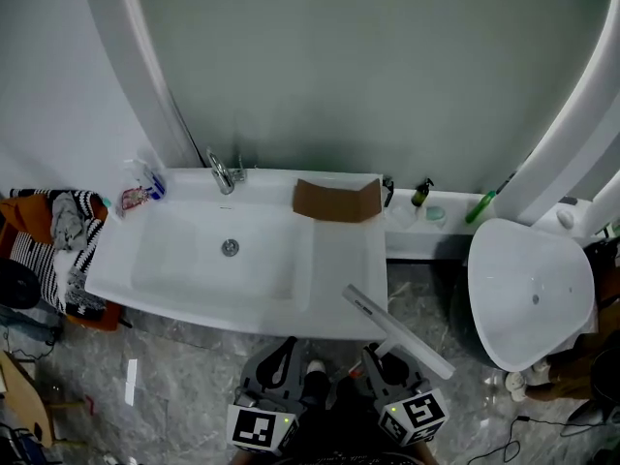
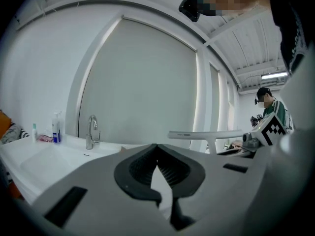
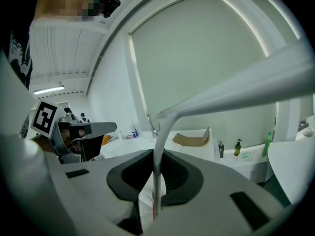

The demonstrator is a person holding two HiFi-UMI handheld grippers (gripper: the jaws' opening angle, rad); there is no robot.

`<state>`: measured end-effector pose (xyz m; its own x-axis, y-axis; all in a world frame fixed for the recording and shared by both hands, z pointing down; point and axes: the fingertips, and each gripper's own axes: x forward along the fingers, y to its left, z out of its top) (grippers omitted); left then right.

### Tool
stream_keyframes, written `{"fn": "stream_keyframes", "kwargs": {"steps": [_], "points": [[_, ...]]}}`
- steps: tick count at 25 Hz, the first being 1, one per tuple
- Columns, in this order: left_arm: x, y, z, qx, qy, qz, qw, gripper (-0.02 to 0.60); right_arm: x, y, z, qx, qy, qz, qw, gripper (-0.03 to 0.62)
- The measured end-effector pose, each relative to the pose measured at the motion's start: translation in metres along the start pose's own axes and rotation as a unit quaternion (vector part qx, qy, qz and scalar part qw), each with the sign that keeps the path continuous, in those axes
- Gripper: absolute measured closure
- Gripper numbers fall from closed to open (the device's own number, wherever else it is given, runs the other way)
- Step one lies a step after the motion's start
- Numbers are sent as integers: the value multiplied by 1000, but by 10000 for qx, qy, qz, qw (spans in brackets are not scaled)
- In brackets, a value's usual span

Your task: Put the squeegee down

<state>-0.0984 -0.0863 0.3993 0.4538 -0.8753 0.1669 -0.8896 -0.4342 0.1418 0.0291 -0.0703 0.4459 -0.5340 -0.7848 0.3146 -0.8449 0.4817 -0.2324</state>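
Observation:
My right gripper [image 1: 380, 356] is shut on the thin handle of a white squeegee [image 1: 395, 329]. Its long blade juts out over the front right corner of the white sink [image 1: 174, 260]. In the right gripper view the handle rises from between the pads of the right gripper [image 3: 156, 166], and the squeegee's blade [image 3: 236, 90] slants across the top right. My left gripper [image 1: 284, 355] hangs beside it at the sink's front edge. In its own view the left gripper [image 2: 156, 149] has its pads together with nothing between them, and the squeegee [image 2: 206, 134] shows to its right.
A chrome faucet [image 1: 222, 172] stands at the sink's back, with a folded cardboard piece [image 1: 336, 201] on its right side. Small bottles [image 1: 421, 194] sit on the ledge behind. A white round basin [image 1: 531, 294] stands to the right, and a pile of clothes [image 1: 53, 231] lies at the left.

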Motion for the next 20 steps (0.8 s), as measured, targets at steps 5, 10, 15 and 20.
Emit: {"fn": "stream_keyframes", "kwargs": {"steps": [5, 10, 15, 20], "points": [[8, 7, -8, -35, 201, -70, 9998, 577, 10, -5, 2, 19, 112, -85, 9999, 540], [24, 16, -5, -170, 348, -22, 9992, 577, 26, -16, 7, 46, 216, -79, 9997, 540], [44, 20, -1, -244, 372, 67, 9990, 577, 42, -29, 15, 73, 256, 48, 9996, 540], [73, 20, 14, -220, 239, 142, 9994, 577, 59, -52, 34, 56, 180, 195, 9996, 540]]}}
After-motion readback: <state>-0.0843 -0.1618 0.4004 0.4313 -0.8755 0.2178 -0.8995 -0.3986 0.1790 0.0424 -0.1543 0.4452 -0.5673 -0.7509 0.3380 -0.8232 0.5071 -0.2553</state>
